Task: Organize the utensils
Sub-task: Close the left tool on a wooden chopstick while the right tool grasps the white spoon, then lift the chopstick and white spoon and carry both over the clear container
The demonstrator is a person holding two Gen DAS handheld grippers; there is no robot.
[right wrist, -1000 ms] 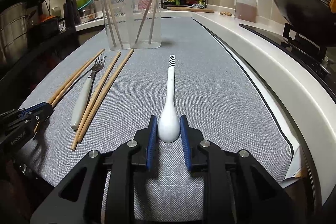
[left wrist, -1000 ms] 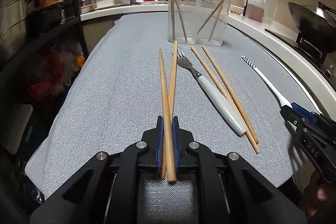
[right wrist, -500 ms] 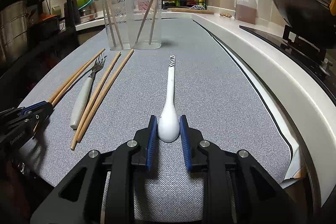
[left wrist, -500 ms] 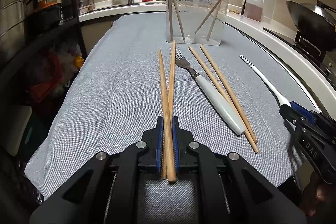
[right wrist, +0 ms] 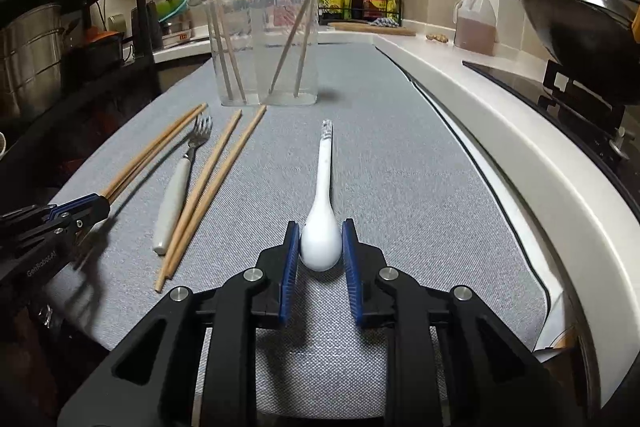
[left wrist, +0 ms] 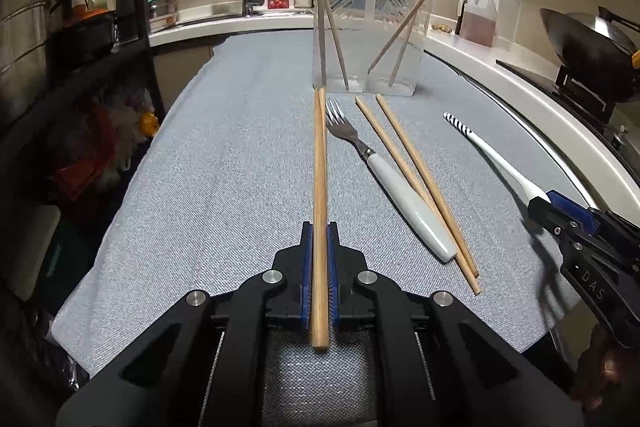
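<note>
Kitchen desk (left wrist: 240,167), utensils mid-sort
Left hand-held gripper (left wrist: 319,239) pinches chopsticks (left wrist: 319,167); right hand-held gripper (right wrist: 320,247) clamps spoon (right wrist: 322,227) bowl, rounded, might squirt out

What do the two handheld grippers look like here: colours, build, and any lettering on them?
Both are alike: black angular linkage arms with silver round pivot bolts and ribbed blue pads inside the two fingers. The left gripper carries white "GenRobot.AI" lettering on its side, seen from the right wrist view; the right gripper shows the letters "DAS". No cables or sleeves show.
</note>
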